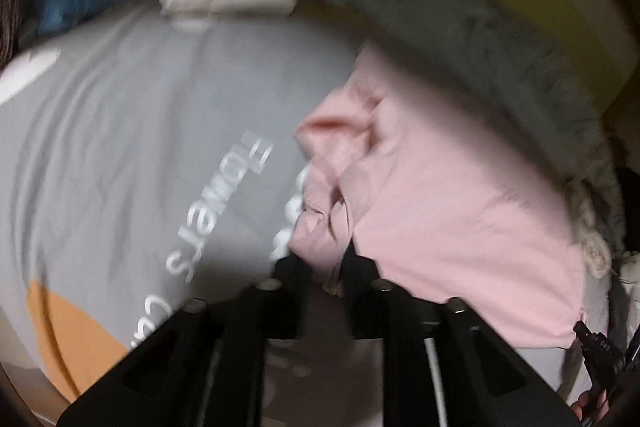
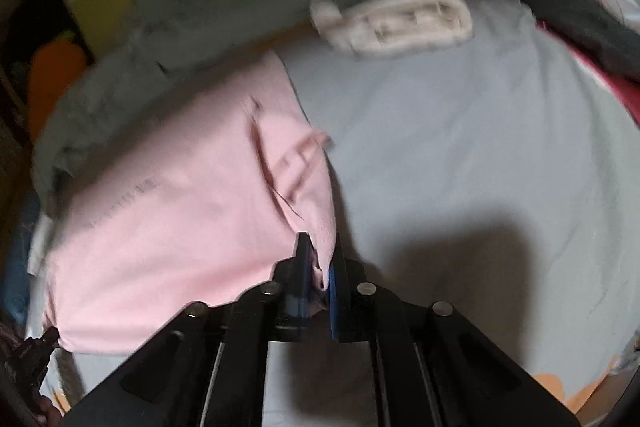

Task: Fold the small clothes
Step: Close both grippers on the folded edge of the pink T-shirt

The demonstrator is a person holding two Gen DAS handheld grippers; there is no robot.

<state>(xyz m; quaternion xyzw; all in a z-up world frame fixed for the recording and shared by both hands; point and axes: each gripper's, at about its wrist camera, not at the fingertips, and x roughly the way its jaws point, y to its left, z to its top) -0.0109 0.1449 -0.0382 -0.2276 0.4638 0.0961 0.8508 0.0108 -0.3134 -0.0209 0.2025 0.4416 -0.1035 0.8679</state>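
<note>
Left wrist view: the left claw [image 1: 320,267] pinches a bunched corner of the pink garment [image 1: 460,227], which lies on the grey bedsheet [image 1: 140,127] beside a grey fuzzy blanket [image 1: 460,39]. Open sheet spreads to its left. Right wrist view: the right claw [image 2: 318,267] is clenched on the pink garment's [image 2: 180,207] other corner; bare sheet [image 2: 460,127] lies rightward.

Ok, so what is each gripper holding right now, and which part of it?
Both hold the pink garment. The right gripper pinches its right-hand edge; the left gripper is closed on a bunched fold at the opposite side.
</note>
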